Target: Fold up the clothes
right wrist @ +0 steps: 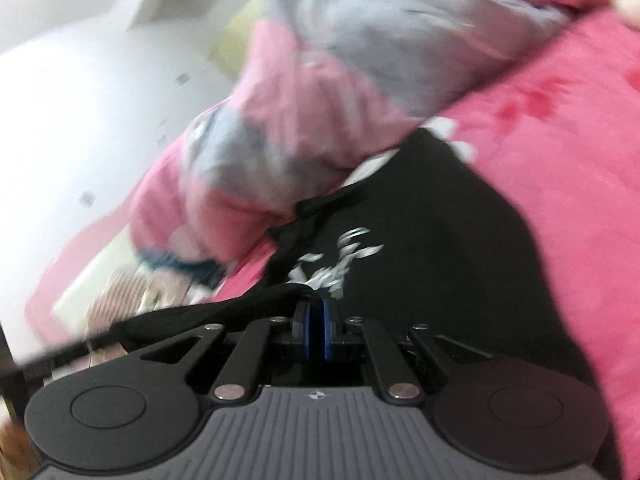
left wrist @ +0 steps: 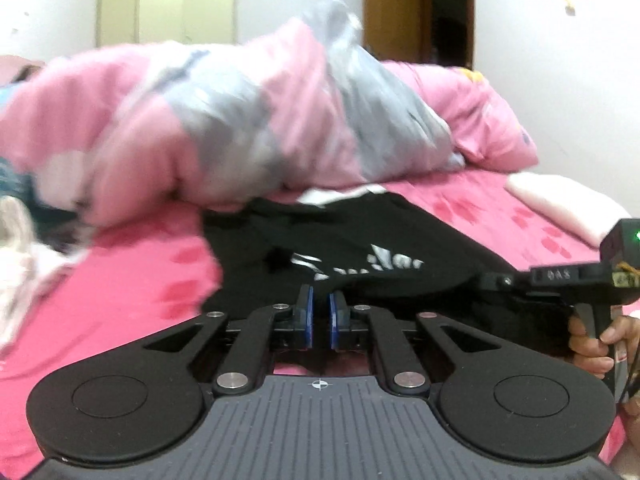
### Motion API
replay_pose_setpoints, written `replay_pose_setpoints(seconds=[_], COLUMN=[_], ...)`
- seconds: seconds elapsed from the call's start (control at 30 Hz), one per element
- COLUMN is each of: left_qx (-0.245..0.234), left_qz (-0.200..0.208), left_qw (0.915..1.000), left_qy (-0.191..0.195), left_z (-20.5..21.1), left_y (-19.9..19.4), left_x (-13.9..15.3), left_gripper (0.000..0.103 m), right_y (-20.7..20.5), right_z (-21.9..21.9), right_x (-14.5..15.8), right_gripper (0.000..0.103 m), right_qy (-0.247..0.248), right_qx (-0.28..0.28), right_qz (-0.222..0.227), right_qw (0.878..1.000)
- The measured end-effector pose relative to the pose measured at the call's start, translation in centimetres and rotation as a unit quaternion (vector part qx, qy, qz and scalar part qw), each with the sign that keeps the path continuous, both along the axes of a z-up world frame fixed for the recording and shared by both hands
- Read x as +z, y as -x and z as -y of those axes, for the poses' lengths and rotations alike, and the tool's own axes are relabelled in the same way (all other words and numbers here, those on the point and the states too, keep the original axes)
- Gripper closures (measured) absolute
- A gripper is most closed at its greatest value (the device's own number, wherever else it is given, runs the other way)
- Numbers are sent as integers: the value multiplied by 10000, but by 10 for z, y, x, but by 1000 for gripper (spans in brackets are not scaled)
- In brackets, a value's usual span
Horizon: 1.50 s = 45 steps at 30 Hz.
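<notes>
Left wrist view: left gripper [left wrist: 320, 322] pressed nearly together, empty, black printed T-shirt [left wrist: 360, 256] spread just ahead on pink bedsheet [left wrist: 132, 280]; right wrist view: right gripper [right wrist: 316, 330] pinching that T-shirt's [right wrist: 420, 232] bunched edge.

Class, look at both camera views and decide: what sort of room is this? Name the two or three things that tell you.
Most likely a bedroom. A bed with a pink sheet carries a bunched pink and grey quilt and a pink pillow; a pale yellow wardrobe stands by the far wall.
</notes>
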<state>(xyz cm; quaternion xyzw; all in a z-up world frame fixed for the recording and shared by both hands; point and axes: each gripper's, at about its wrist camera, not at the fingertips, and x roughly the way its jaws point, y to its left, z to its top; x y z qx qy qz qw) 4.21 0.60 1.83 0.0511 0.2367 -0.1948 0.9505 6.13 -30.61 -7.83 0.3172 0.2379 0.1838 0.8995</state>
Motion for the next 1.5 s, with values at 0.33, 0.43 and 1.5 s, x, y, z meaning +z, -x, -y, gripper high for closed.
replay_pose_setpoints(seconds=[0.33, 0.43, 1.5], left_qx=[264, 126, -604], left_qz=[-32, -382, -1314], left_qw=[9996, 9990, 9717], left_qy=[-32, 197, 1870], left_z=[-58, -66, -112], left_y=[55, 53, 43], left_x=[9, -6, -77], left_gripper=[97, 96, 100], right_y=[81, 103, 82], right_z=[-101, -111, -138], right_x=[39, 33, 94], right_gripper=[97, 97, 87], right_qy=[1863, 2288, 1846], right_qx=[1294, 1102, 267], right_qz=[644, 452, -438], right_qw=[9718, 9662, 9815])
